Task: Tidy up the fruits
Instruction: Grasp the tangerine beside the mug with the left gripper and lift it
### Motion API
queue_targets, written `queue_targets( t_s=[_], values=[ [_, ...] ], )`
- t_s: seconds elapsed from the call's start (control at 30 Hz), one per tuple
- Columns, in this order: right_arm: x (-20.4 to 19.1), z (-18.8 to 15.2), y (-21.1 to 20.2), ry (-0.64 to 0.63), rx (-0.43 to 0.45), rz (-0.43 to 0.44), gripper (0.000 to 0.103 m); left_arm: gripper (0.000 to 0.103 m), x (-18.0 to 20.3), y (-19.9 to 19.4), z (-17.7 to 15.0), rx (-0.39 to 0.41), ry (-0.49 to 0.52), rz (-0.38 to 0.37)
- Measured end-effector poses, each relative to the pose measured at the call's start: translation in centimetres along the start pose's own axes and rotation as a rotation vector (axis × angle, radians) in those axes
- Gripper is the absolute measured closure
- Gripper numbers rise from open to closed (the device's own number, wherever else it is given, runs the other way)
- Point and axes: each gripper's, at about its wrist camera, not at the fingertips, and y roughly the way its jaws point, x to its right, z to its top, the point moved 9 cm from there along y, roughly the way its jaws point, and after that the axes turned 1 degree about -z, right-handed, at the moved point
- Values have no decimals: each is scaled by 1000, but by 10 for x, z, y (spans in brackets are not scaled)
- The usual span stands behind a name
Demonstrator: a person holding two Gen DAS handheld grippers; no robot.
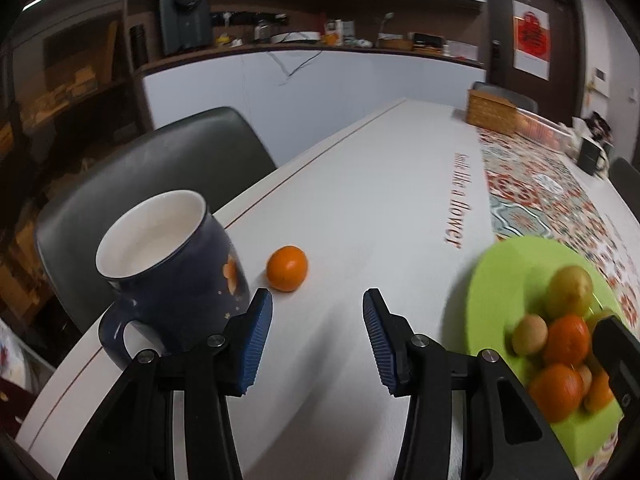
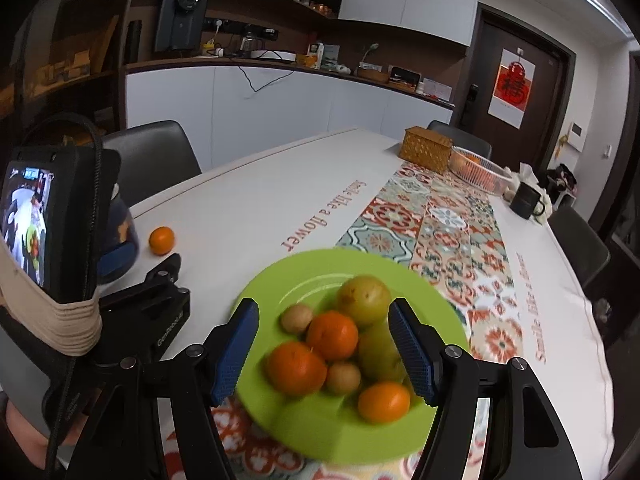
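A loose orange [image 1: 287, 268] lies on the white table beside a dark blue mug [image 1: 172, 276]; it also shows in the right wrist view [image 2: 161, 240]. My left gripper [image 1: 318, 344] is open and empty, just short of the orange. A green plate [image 2: 280, 276] holds several fruits: oranges [image 2: 333, 336], green pears [image 2: 363, 300] and small brown fruits [image 2: 297, 318]. The plate also shows at the right of the left wrist view [image 1: 500, 280]. My right gripper [image 2: 322, 354] is open above the plate's fruit pile, holding nothing.
A patterned runner [image 2: 432, 224] runs down the table. A woven box [image 2: 427, 154], a wire basket [image 2: 480, 172] and a black mug [image 2: 526, 199] stand at the far end. Dark chairs [image 1: 160, 184] stand around the table.
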Motion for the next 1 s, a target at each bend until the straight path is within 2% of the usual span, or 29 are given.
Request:
queue_targets(
  t_s=[0.23, 0.77, 1.0],
  values=[
    [-5, 12, 25, 16, -44, 75, 35, 56, -15, 12, 3, -20, -111, 65],
    [-14, 35, 53, 5, -77, 76, 35, 57, -16, 38, 17, -40, -216, 111],
    [-12, 35, 65, -1, -100, 48, 35, 52, -13, 56, 17, -98, -262, 145]
  ],
)
